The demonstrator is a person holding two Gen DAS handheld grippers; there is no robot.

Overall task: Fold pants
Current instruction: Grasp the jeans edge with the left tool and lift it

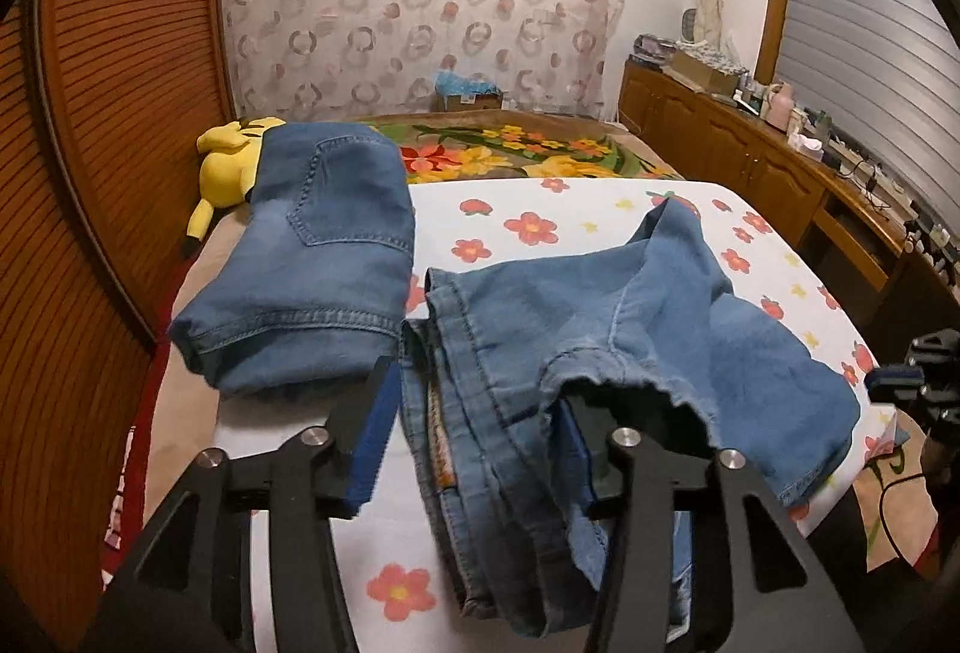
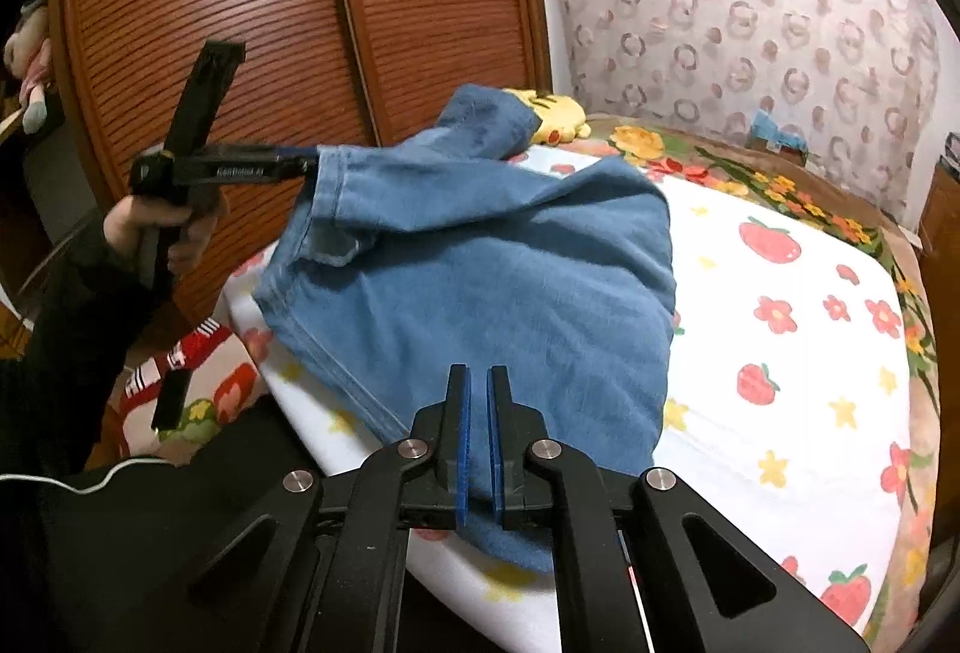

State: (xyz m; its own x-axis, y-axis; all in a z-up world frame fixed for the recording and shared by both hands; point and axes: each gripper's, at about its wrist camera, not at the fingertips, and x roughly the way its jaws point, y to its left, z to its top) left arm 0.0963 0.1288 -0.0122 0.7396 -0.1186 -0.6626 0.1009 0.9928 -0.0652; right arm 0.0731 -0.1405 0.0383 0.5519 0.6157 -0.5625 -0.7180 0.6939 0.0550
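Two pairs of blue jeans lie on the white flower-and-strawberry sheet (image 1: 600, 209) of the bed. One, the folded jeans (image 1: 312, 257), sits as a compact stack at the left, back pocket up, its long side running away toward a yellow plush toy (image 1: 231, 161) at its far end. The other, the loose pants (image 1: 600, 341), is the pair being worked — its length runs across the near edge of the bed, from one gripper to the other, with a frayed hem and a stitched band bunched at the left gripper.

The left gripper (image 1: 474, 443) has its jaws standing apart. In the left wrist view the bunched denim lies between the two blue pads, and the frayed hem drapes over the right finger (image 1: 624, 449); the left pad stands clear of the cloth. From the right wrist view this gripper (image 2: 300, 164) meets the raised corner of the pants, held by a hand (image 2: 150, 227) in a dark sleeve.

The right gripper (image 2: 478, 437) is nearly closed — its two blue pads pinch a thin fold of the loose pants (image 2: 480, 281) at the near edge of the bed, the cloth spreading away from the fingertips toward the far left.
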